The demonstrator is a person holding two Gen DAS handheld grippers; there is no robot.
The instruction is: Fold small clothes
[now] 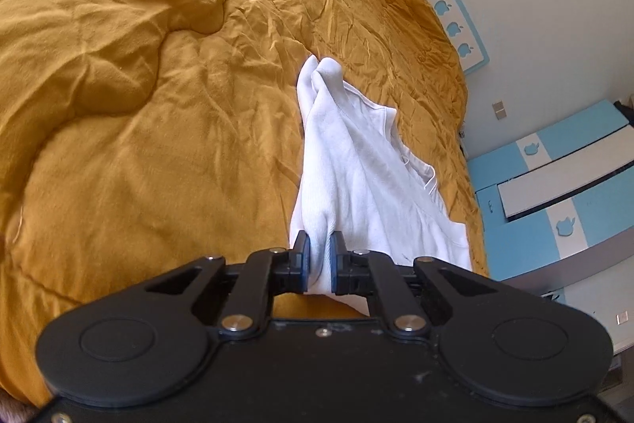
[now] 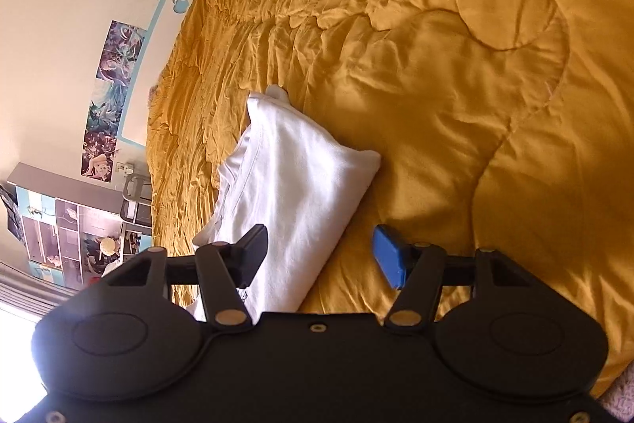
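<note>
Part of the white garment (image 1: 348, 161) is hidden beneath the left hand-held gripper (image 1: 319, 256), which is clenched on its near bunched edge. A small dark print near its hem is too blurred to read. It lies on the mustard bed quilt (image 1: 138, 106), stretching away. The right hand-held gripper (image 2: 321, 256) hangs released, fingers wide, just above the garment's near right side.

Plain white garment (image 1: 348, 161) on a mustard-yellow quilted bedspread (image 1: 138, 86) – black grippers w/ blue pads (image 2: 390, 260), cream wall w/ light-blue strip of apple cutouts (image 1: 455, 26) at 2 o'clock, blue-and-white cabinet (image 1: 562, 177) at 3 o'clock.
</note>
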